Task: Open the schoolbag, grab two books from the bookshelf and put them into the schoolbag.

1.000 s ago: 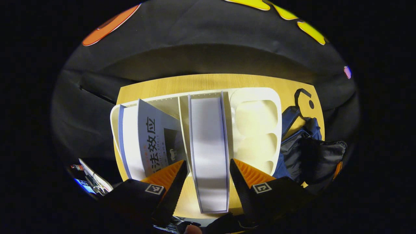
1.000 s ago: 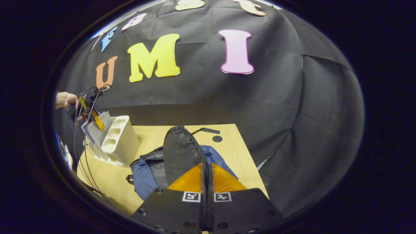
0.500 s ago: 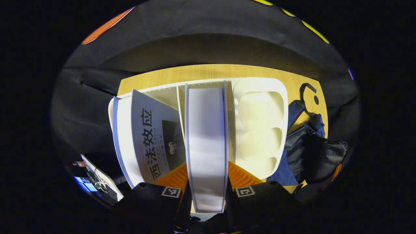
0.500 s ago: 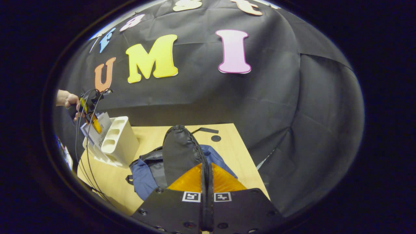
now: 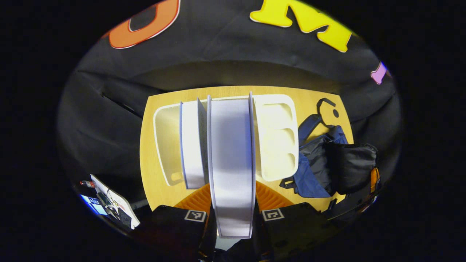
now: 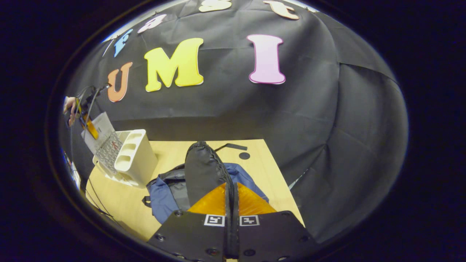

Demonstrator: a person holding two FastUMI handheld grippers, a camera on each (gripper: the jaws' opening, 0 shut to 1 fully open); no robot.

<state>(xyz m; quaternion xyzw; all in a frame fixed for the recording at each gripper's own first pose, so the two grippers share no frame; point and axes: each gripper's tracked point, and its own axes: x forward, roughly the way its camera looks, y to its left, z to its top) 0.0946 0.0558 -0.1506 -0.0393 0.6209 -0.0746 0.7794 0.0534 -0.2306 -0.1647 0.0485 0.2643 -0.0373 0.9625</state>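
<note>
Book's up and out of the shelf since a second ago, left gripper hoisting it clear!

Left gripper (image 5: 232, 203) is clamped on the book (image 5: 231, 160), both fingers pressed to its covers, long axis running straight ahead from the fingers, raised above the shelf (image 5: 276, 136). One more book (image 5: 192, 145) stands in the shelf, so two books counted. The bag (image 5: 336, 165) lies just right of the shelf on the table (image 5: 153, 153), so the carry goes rightward. Right gripper (image 6: 232, 198) has its fingers pinched together on the bag's (image 6: 204, 171) black flap, holding it up; past it, left of the bag, the shelf (image 6: 134, 156) and left gripper (image 6: 87, 122) with its book (image 6: 103, 145).
</note>
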